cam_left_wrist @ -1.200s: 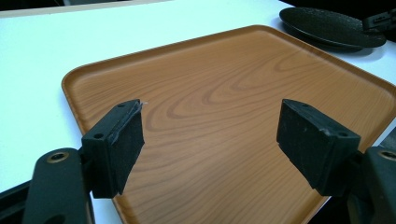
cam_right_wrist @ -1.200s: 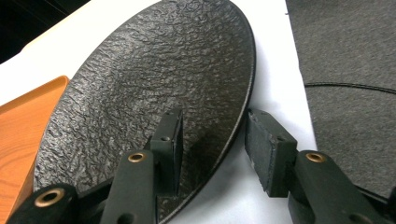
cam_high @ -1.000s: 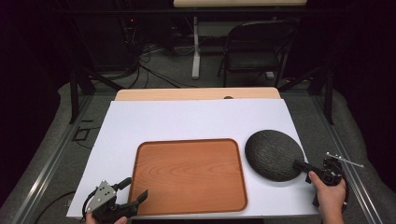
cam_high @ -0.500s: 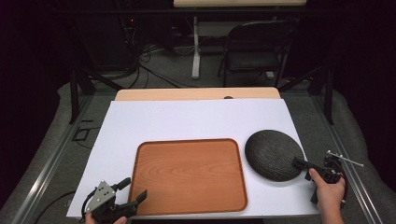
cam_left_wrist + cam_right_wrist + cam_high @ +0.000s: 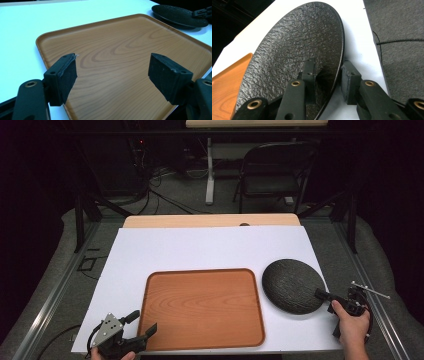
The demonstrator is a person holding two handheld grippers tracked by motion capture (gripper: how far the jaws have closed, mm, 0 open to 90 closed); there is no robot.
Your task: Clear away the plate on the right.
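Counter (image 5: 210, 245) with a flat white top, carrying two vessels. Wooden tray (image 5: 202, 305): rectangular with rounded corners and a low raised rim, orange-brown with visible grain; nothing lies in it. It sits toward the near edge of the counter. Black plate (image 5: 292, 285): round and shallow, with a rough, pebbled surface; nothing lies in it. It rests just right of the tray, close to the tray's right rim but apart from it, and in the right gripper view it appears tipped, one edge raised. Right hand-held gripper (image 5: 322, 295): reaches the plate's edge farthest from the tray. Its jaws straddle the plate's thin rim, one pad over the textured upper face and one outside and below it; whether both pads press the rim cannot be told. Left hand-held gripper (image 5: 142, 325): poised at the tray's near left corner, jaws wide apart with the tray's grained floor between them, gripping nothing.
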